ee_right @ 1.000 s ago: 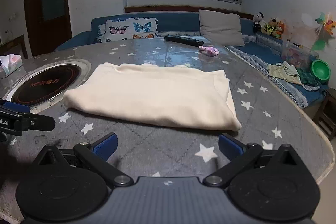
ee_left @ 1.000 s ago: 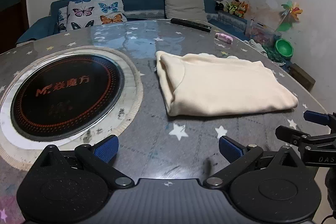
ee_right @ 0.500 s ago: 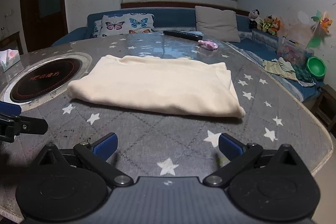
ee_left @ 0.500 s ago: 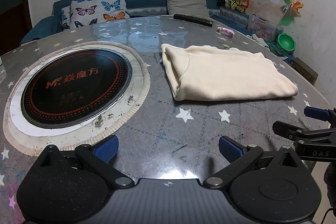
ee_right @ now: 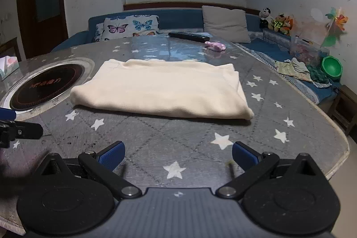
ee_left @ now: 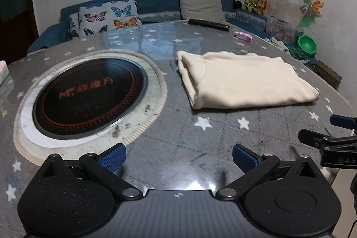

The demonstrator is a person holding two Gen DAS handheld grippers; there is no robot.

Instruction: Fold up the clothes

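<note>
A home living room: sofa, cushions, plush toys.

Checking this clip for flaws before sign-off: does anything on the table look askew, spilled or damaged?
Little stands out. The folded cream garment lies flat, though its edges are not quite square. Dark crumbs or grime speckle the pale ring around the induction cooktop. Both tongs are open, clear of the cloth.

The folded garment is plain cream. The surface is grey with white stars and a faint diamond grid. The cooktop is black with red rings and red lettering, ringed in white. One cushion is white with coloured butterflies. The bowl is green.
</note>
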